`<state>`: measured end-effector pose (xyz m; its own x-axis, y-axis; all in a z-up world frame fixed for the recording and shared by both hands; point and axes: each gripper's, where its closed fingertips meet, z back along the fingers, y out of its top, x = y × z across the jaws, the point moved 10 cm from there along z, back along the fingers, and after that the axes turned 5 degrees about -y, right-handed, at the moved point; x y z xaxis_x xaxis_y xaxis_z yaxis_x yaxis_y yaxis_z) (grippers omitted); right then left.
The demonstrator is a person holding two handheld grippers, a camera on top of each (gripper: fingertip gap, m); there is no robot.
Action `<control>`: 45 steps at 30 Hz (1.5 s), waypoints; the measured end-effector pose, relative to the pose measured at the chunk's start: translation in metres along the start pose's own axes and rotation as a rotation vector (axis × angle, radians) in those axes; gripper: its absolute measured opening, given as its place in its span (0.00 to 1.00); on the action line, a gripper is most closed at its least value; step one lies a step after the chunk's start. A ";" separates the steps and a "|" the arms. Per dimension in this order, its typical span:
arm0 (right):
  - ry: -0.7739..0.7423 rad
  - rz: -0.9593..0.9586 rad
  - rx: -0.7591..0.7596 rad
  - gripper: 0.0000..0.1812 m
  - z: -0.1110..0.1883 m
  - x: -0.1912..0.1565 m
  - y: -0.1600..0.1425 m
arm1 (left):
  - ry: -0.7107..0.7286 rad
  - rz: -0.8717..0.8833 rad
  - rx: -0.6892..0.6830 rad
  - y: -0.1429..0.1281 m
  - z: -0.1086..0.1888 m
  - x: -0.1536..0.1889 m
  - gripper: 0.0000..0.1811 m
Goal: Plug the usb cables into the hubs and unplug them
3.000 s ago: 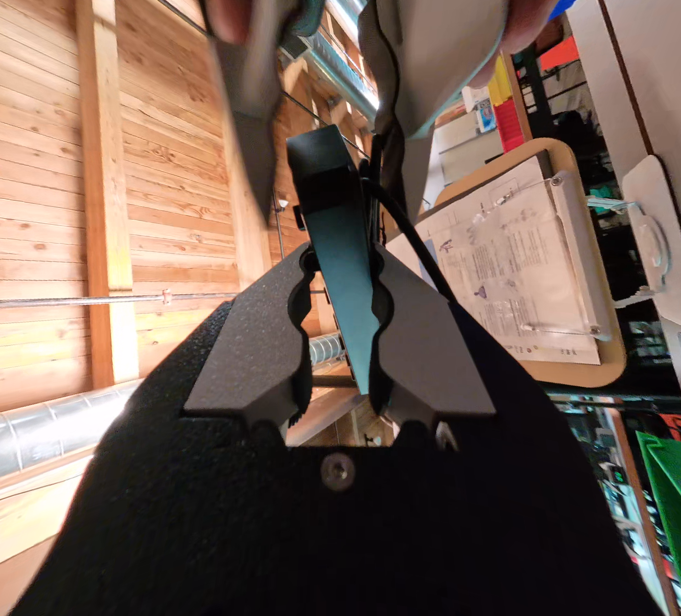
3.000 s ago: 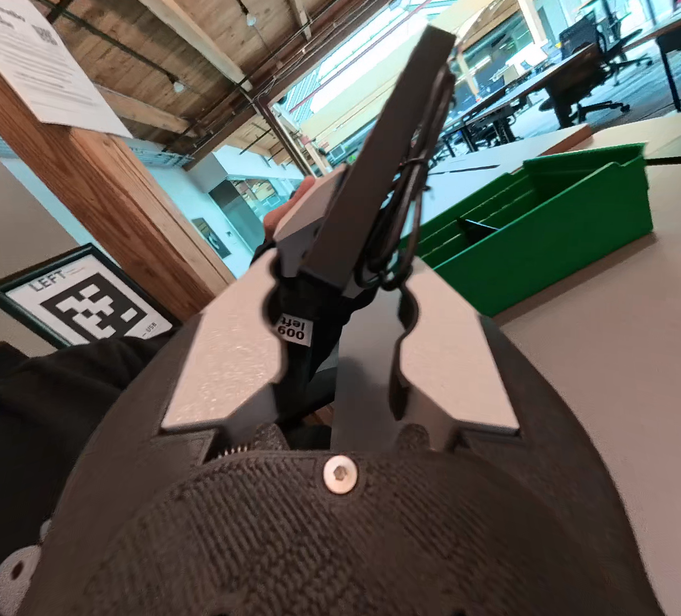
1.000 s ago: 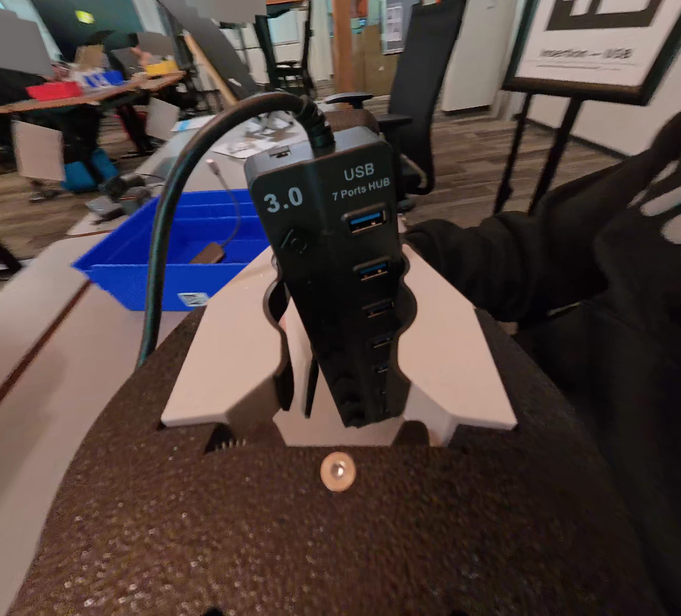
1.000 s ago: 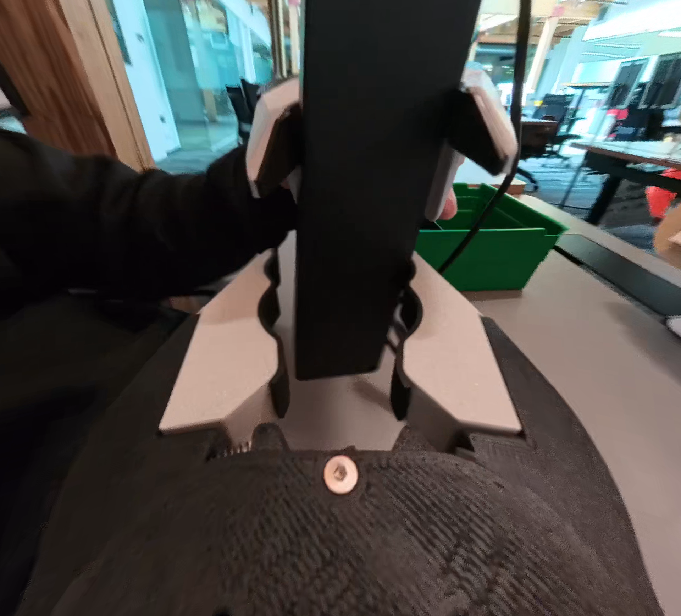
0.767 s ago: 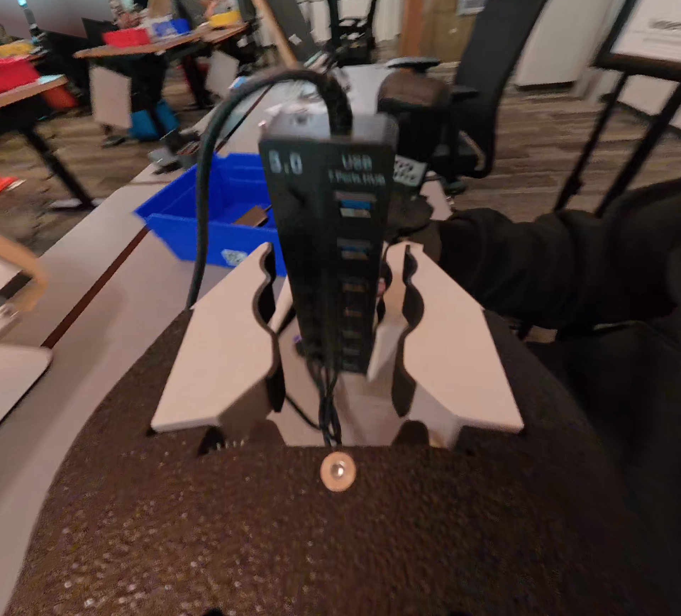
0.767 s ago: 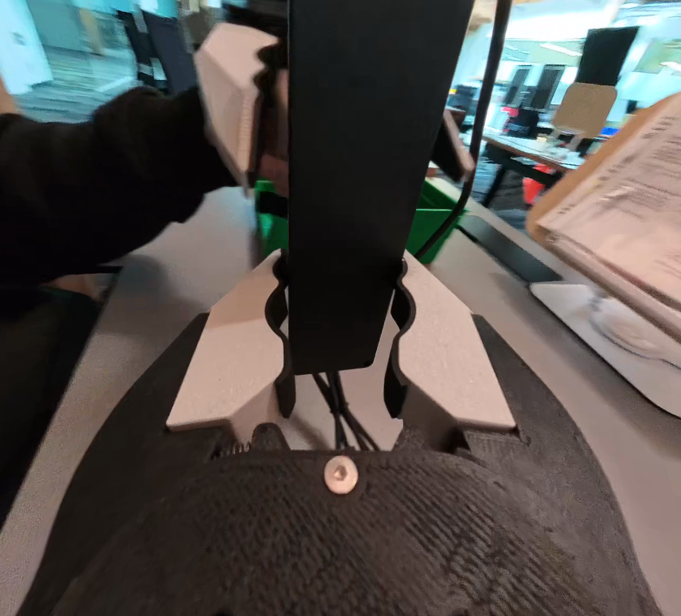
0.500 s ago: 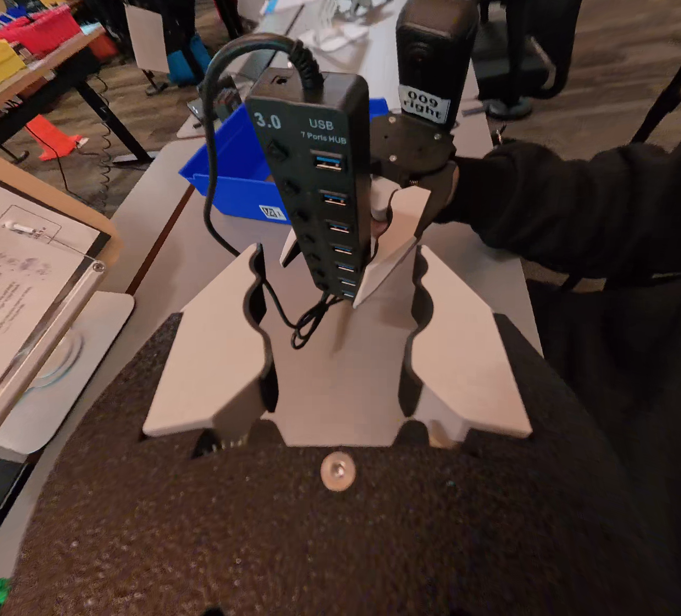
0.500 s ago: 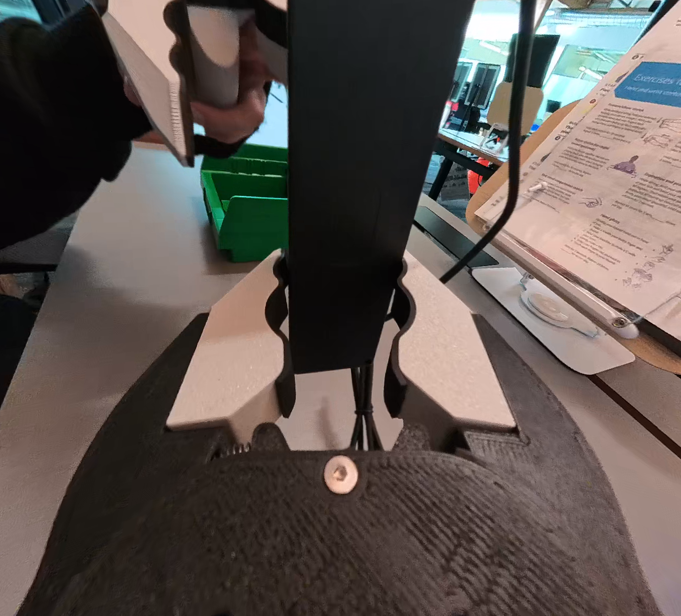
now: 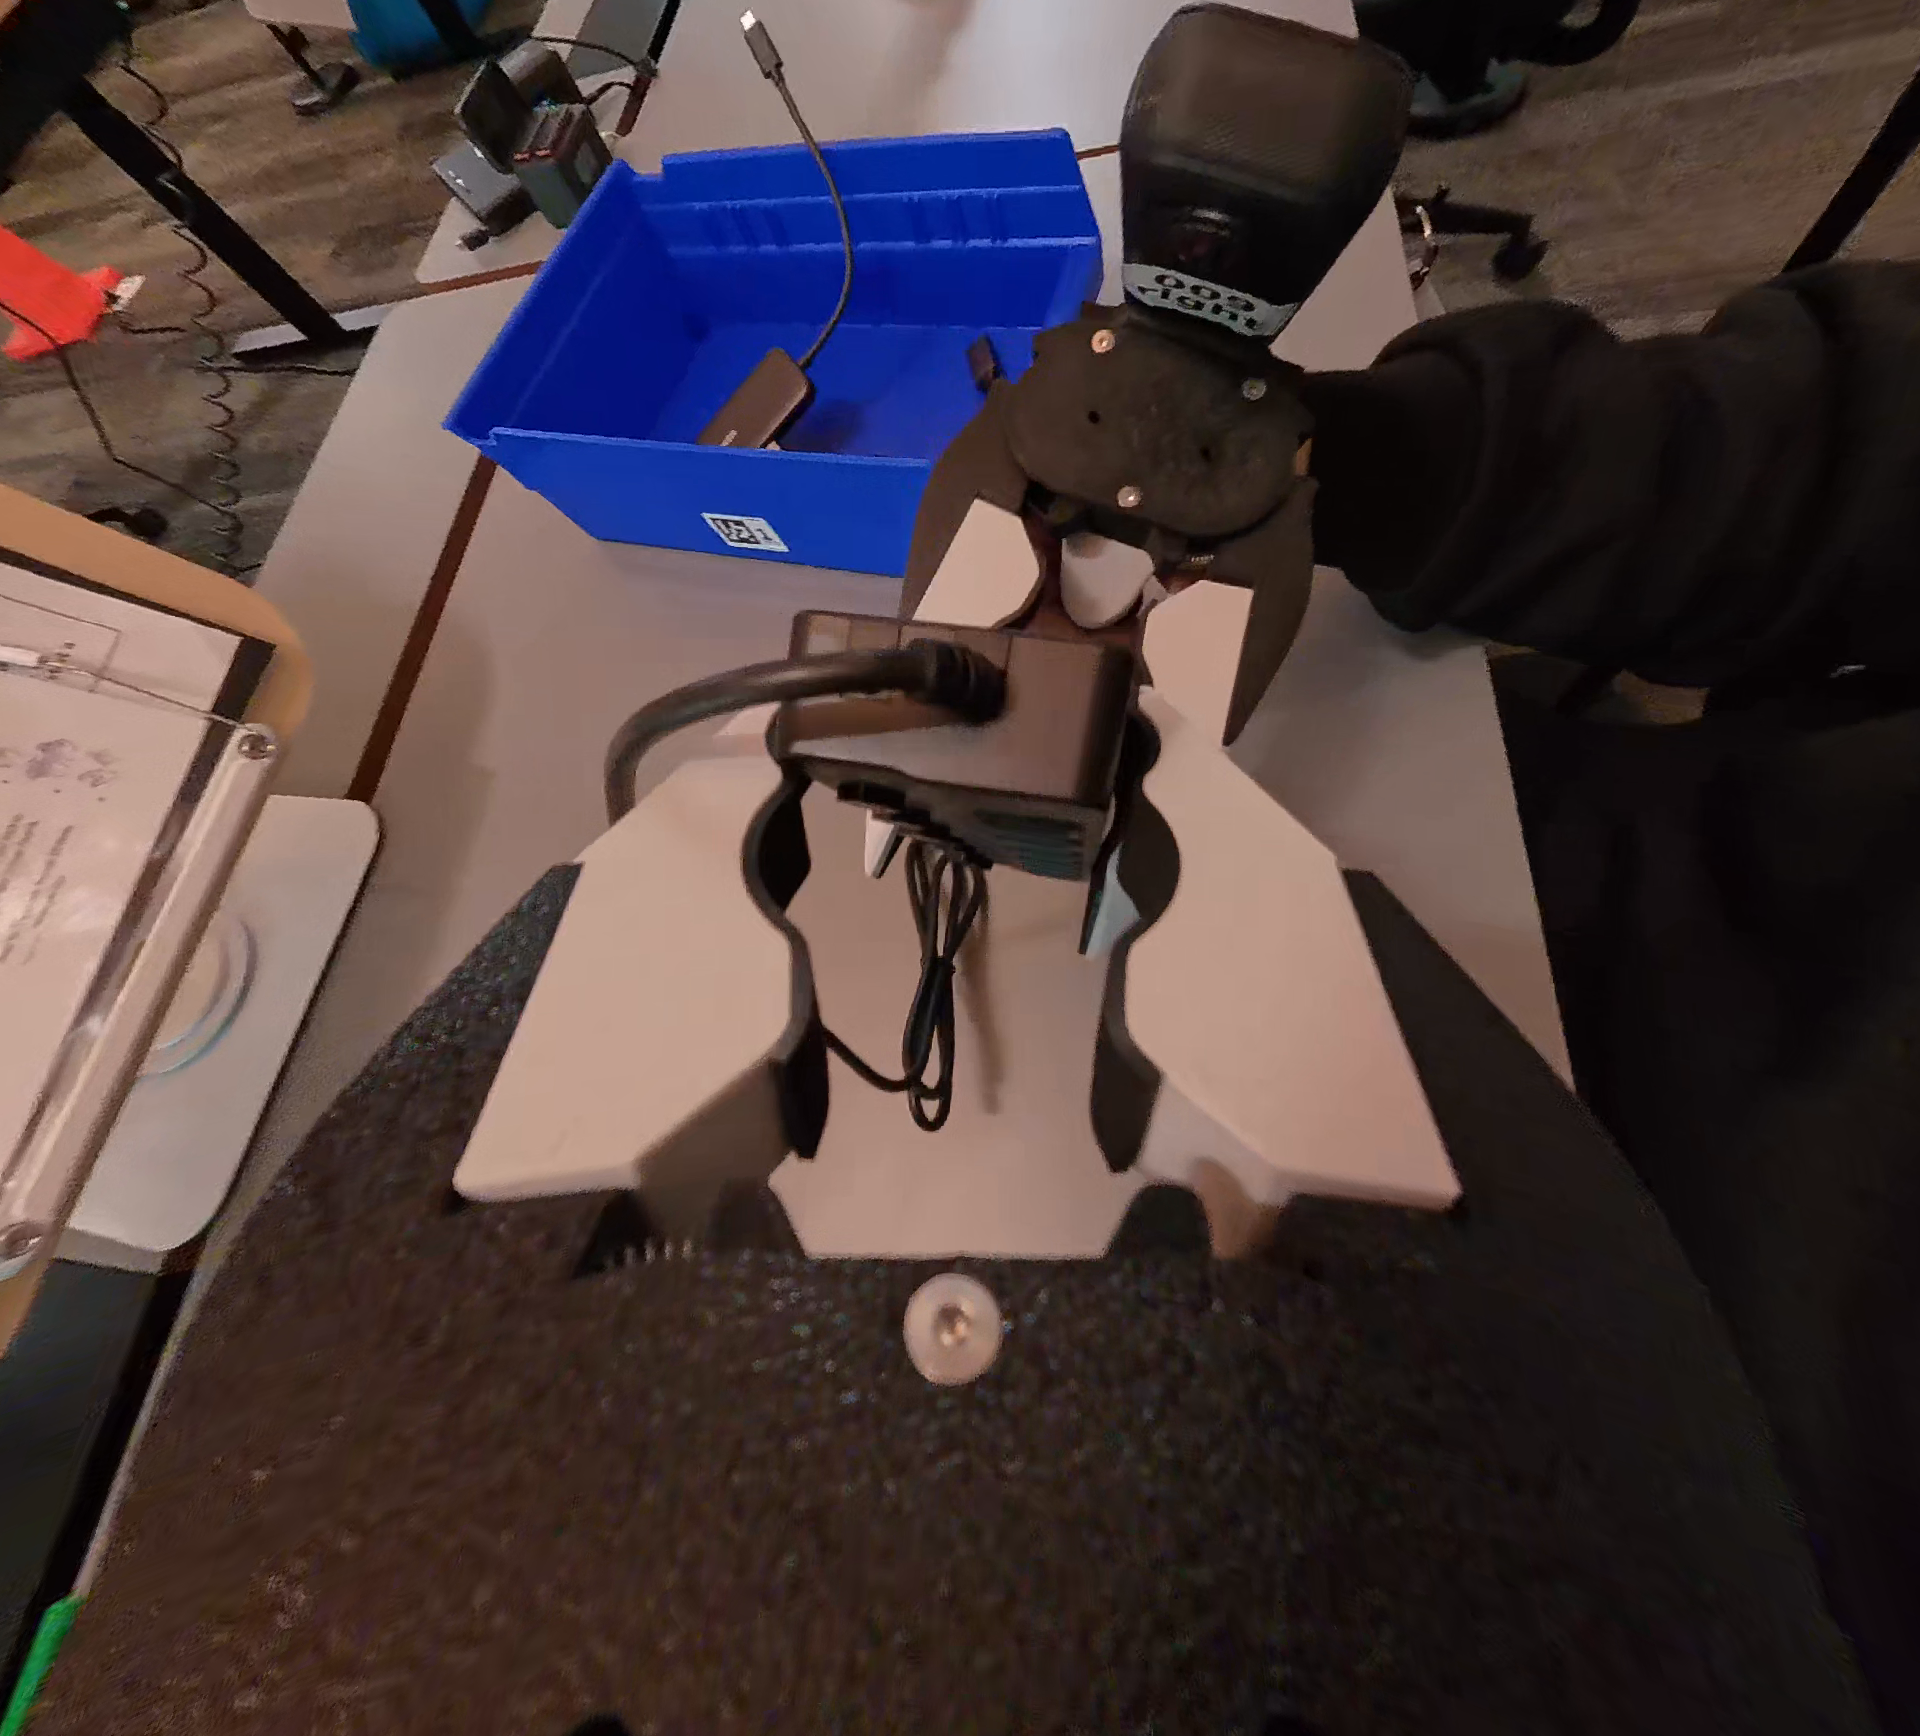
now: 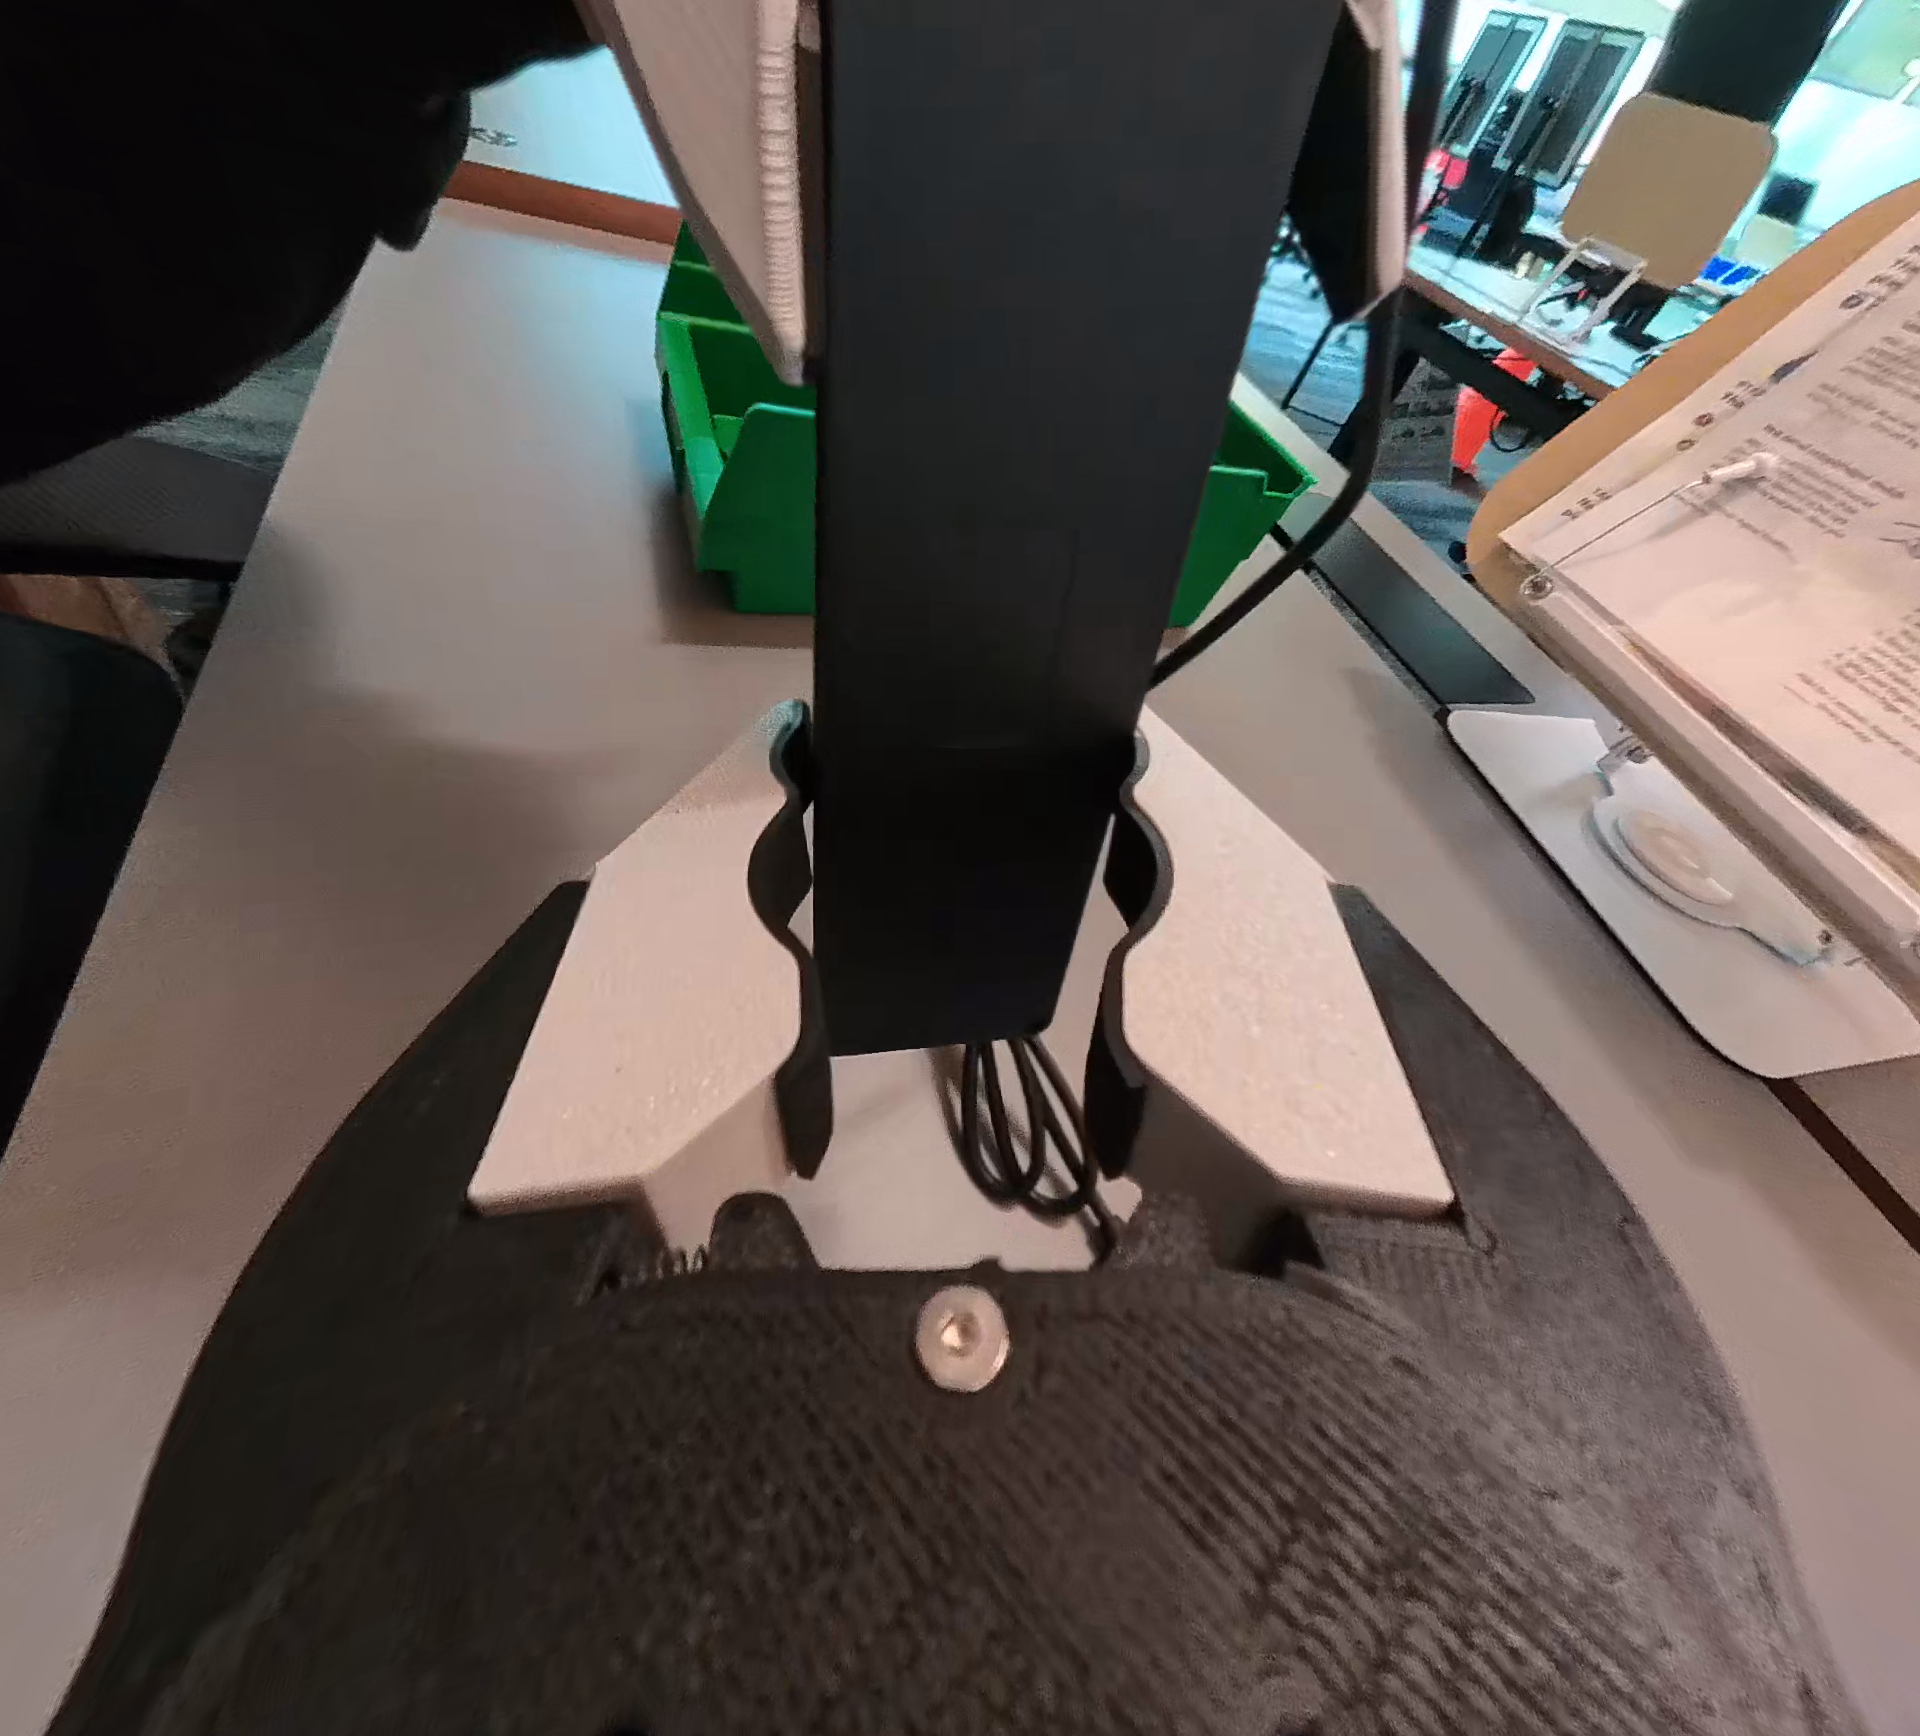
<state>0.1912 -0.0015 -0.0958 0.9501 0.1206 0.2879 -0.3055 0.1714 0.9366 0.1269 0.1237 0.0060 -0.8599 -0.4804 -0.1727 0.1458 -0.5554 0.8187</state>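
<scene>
USB hub (image 10: 1018, 460), a long black bar that looks rigid, light and smooth-sided, stands on end above the counter (image 9: 665, 647) in front of the blue bin (image 9: 790, 315), clamped by its narrow edges at the lower end in the right tongs (image 10: 961, 917). Its stiff cord (image 9: 727, 699) arches off the top end and a thin bundled lead (image 9: 935, 959) dangles below, so a grip on the flat edges probably suits it best. Left tongs (image 9: 951, 876) are spread wide around the hub from above, not visibly touching it.
</scene>
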 end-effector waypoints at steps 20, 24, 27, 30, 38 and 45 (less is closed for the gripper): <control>0.015 -0.119 0.156 0.35 -0.002 -0.006 0.017 | -0.087 -0.038 0.011 0.001 -0.035 0.010 0.29; 0.003 -0.110 0.138 0.36 -0.002 -0.003 0.013 | -0.087 -0.005 0.008 -0.004 -0.035 0.007 0.29; -0.003 -0.132 0.159 0.36 -0.002 0.000 0.012 | -0.052 0.026 0.058 -0.003 -0.028 0.005 0.32; 0.014 -0.169 0.190 0.36 0.001 0.005 0.008 | -0.054 0.057 0.126 -0.003 -0.013 0.007 0.34; -0.002 -0.184 0.223 0.36 0.006 0.008 0.008 | 0.081 0.076 0.114 -0.012 0.016 0.011 0.31; -0.102 -0.230 0.295 0.36 0.018 0.022 0.008 | 0.521 0.252 -0.134 -0.070 0.111 -0.005 0.25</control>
<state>0.2108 -0.0150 -0.0785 0.9976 0.0113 0.0679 -0.0663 -0.1074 0.9920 0.0670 0.2399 0.0104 -0.4417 -0.8600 -0.2556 0.4040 -0.4450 0.7992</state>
